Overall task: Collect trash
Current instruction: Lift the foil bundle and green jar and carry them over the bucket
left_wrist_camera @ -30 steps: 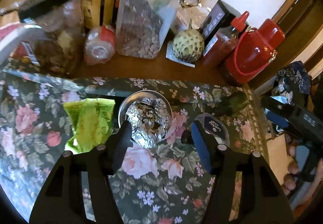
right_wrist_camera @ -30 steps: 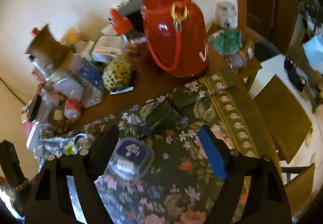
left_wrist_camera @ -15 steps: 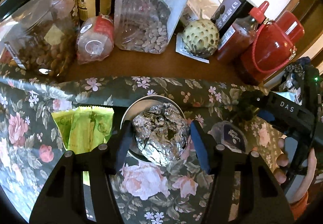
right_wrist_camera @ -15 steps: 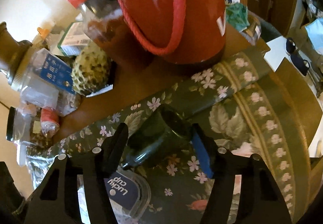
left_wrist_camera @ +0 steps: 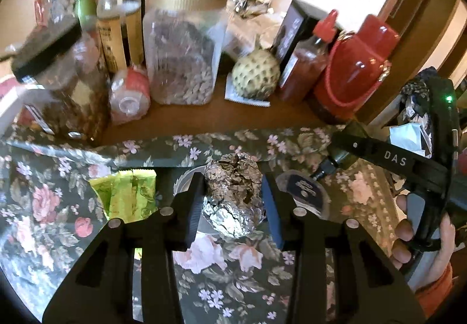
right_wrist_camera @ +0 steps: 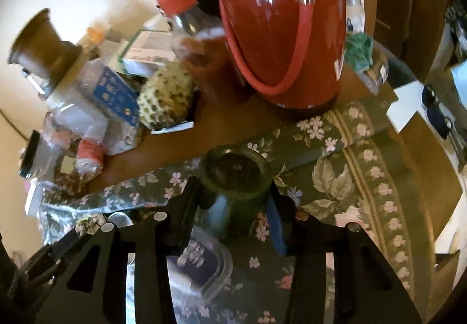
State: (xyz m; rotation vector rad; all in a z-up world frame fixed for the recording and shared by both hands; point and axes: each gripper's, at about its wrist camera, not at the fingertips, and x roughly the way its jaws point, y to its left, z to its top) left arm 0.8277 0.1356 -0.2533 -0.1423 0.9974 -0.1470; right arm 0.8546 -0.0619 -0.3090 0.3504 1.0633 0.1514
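Two grippers closing, crinkled foil ball (left_wrist_camera: 232, 195), green glass bottle (right_wrist_camera: 236, 178)

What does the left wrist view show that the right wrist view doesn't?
Only the left wrist view: the left hand-held gripper closed on the foil ball, the green wrapper beside it, and the hand on the other gripper.
Only the right wrist view: the right hand-held gripper closed on the green bottle, whose base faces the camera.
Both: red flask, scaly green fruit, floral cloth, lidded cup.
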